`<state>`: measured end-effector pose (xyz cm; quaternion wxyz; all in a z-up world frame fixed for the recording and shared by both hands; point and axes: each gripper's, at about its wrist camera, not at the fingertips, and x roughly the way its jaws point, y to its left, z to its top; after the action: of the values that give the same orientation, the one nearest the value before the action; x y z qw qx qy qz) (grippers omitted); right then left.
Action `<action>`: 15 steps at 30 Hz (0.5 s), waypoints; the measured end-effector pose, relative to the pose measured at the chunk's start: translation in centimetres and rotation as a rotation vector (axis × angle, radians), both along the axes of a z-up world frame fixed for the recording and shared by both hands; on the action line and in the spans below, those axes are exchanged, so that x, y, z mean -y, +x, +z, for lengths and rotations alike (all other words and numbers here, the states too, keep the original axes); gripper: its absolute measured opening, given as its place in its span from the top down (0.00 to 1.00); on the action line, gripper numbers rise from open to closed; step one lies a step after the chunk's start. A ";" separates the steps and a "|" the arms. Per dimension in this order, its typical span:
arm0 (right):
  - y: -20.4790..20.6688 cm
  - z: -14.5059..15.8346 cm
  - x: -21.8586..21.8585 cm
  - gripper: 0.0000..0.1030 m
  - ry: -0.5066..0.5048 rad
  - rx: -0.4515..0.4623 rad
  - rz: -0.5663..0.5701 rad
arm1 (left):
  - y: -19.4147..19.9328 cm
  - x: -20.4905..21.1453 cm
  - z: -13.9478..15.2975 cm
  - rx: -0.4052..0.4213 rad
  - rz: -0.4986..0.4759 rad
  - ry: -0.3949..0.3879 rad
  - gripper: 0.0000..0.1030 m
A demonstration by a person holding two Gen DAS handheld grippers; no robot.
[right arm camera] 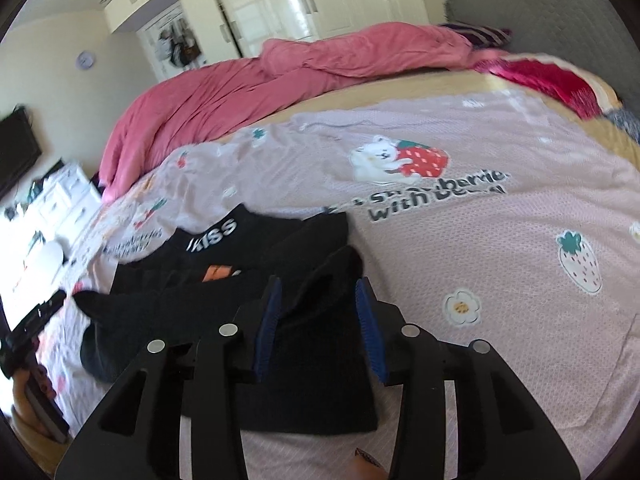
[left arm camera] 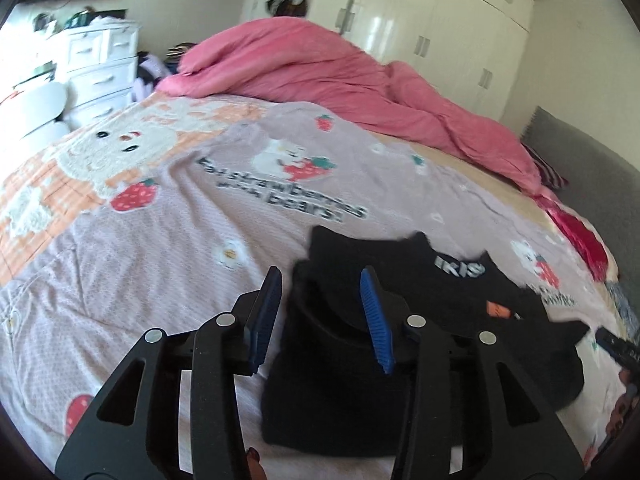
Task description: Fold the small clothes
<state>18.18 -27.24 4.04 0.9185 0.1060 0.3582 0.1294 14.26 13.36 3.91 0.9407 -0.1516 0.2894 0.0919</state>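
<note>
the black garment (left arm camera: 360,380) lay on the bed (left arm camera: 160,240), on its strawberry-print sheet, already doubled over, its "kiss" lettering toward twelve o'clock. the left claw (left arm camera: 320,312) stood partly open over the garment's left edge, pads clear of the cloth; the right claw (right arm camera: 318,320) stood partly open too, black cloth between its blue pads, though whether they touched it was hard to say through the blur. the fold looked just laid, so the sound move would be lifting both claws straight up without dragging the layers, then smoothing the rumpled sleeve at nine o'clock in the right view. no containers showed; a pink duvet (left arm camera: 340,76) sat at twelve o'clock.
</note>
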 end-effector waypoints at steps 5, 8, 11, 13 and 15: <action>-1.3 -0.2 -2.5 0.63 -0.064 -0.011 0.065 | 0.5 3.6 -1.6 -0.071 -0.107 0.041 0.67; -1.6 -1.2 -3.8 0.63 -0.100 -0.036 0.101 | 0.9 5.7 -3.2 -0.135 -0.165 0.099 0.67; -1.7 -2.5 -5.1 0.63 -0.167 -0.056 0.130 | 1.2 6.7 -4.3 -0.171 -0.202 0.139 0.63; -1.3 -3.6 -5.7 0.64 -0.192 -0.082 0.147 | 1.4 6.9 -4.6 -0.177 -0.206 0.157 0.60; -0.8 -4.4 -6.2 0.64 -0.206 -0.093 0.155 | 1.7 6.9 -4.9 -0.188 -0.208 0.164 0.59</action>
<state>17.33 -21.06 -0.33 0.8942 -0.0109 0.4189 0.1575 15.92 6.42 -0.99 0.9230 -0.0344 0.3820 0.0312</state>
